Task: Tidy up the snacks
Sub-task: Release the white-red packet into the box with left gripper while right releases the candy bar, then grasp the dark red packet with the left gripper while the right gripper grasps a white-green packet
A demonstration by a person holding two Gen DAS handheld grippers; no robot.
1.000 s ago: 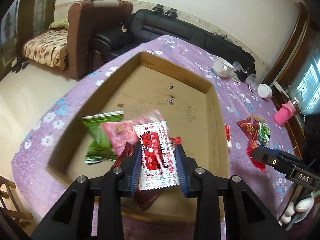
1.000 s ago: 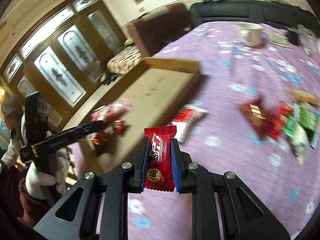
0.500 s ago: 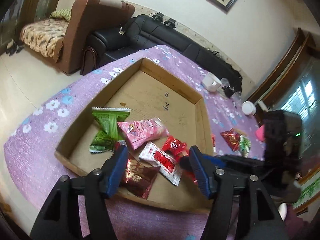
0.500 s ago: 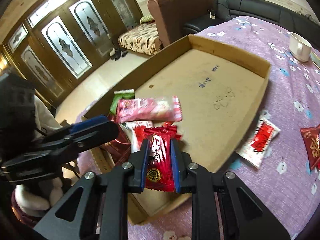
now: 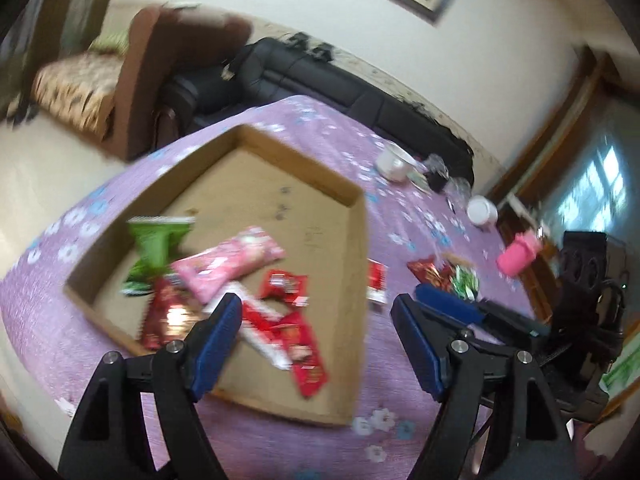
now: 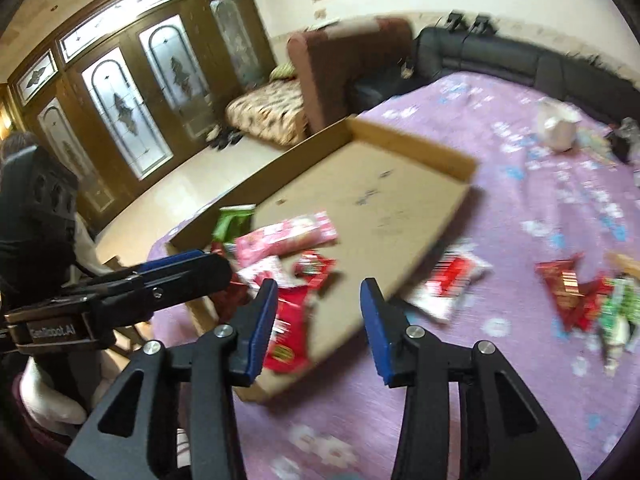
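A shallow cardboard tray (image 5: 362,240) (image 6: 460,160) lies on the purple flowered tablecloth. In it lie a green packet (image 5: 154,244), a pink packet (image 5: 228,264) (image 6: 284,236), a dark red packet (image 5: 164,316) and several red packets (image 5: 298,340) (image 6: 288,332). My left gripper (image 5: 316,336) is open and empty above the tray's near edge. My right gripper (image 6: 318,316) is open and empty above the tray's near corner. A red-and-white packet (image 6: 448,280) (image 5: 376,284) lies on the cloth beside the tray. More red and green packets (image 6: 584,296) (image 5: 444,276) lie to the right.
A white cup (image 5: 394,160) (image 6: 558,132), a white lid (image 5: 482,210) and a pink cup (image 5: 518,256) stand further back on the table. A black sofa (image 5: 320,76) and a brown armchair (image 6: 348,64) stand beyond the table.
My right gripper has opened and dropped its red packet into the tray. My left gripper, which let go of the red-and-white packet earlier, stays open. Both have drawn back a little.
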